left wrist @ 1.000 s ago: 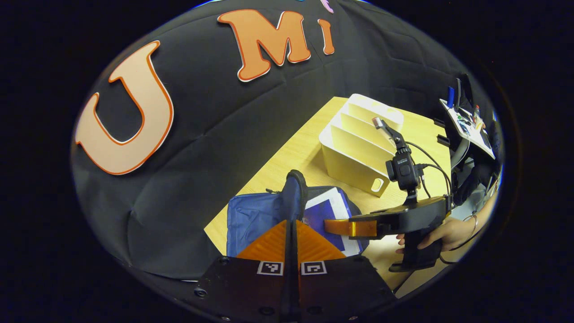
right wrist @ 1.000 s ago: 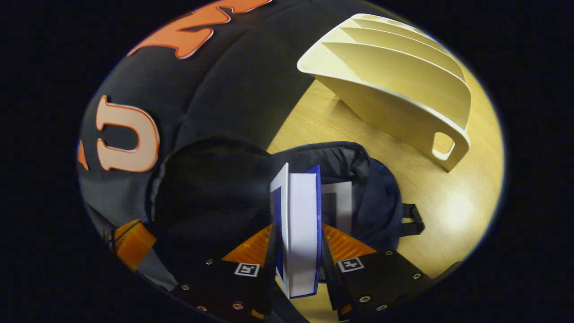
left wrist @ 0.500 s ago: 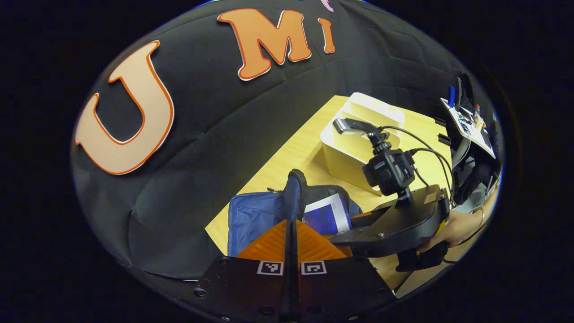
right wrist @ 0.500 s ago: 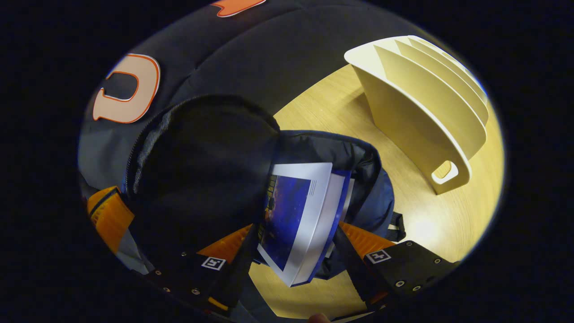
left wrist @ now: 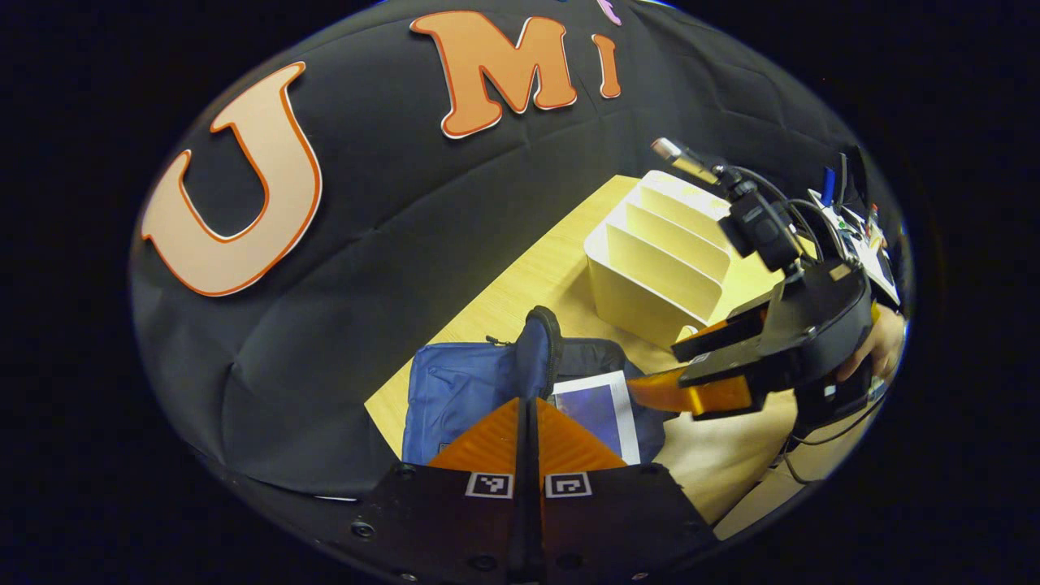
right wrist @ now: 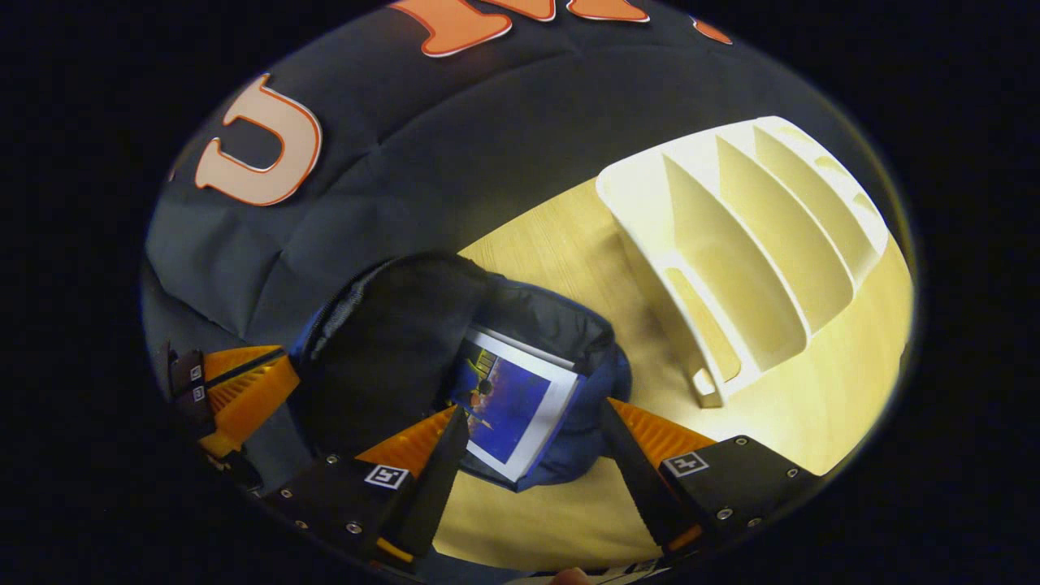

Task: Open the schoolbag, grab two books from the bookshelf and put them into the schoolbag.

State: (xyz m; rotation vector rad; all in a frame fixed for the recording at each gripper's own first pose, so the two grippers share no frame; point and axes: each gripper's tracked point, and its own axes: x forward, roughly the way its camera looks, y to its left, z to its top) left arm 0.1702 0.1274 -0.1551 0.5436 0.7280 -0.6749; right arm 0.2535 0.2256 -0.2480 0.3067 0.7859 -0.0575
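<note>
two tools work over a pale wood-grain worktop [right wrist: 821,406]. the left tool [left wrist: 528,406] has its ribbed fingers pressed together on the padded rim of the schoolbag's flap [left wrist: 536,353], holding it up on edge. the schoolbag [right wrist: 569,325] is soft blue fabric with a dark lining, lying open on the worktop. inside its mouth lies a flat, glossy book [right wrist: 512,402] with a white border and a deep blue cover; the edge of another white sheet shows just beneath it. the right tool [right wrist: 532,439] hangs above the bag with its fingers spread wide and nothing between them. near the bag stands the bookshelf [right wrist: 747,244], a cream moulded-plastic rack with slanted dividers and vacant slots.
</note>
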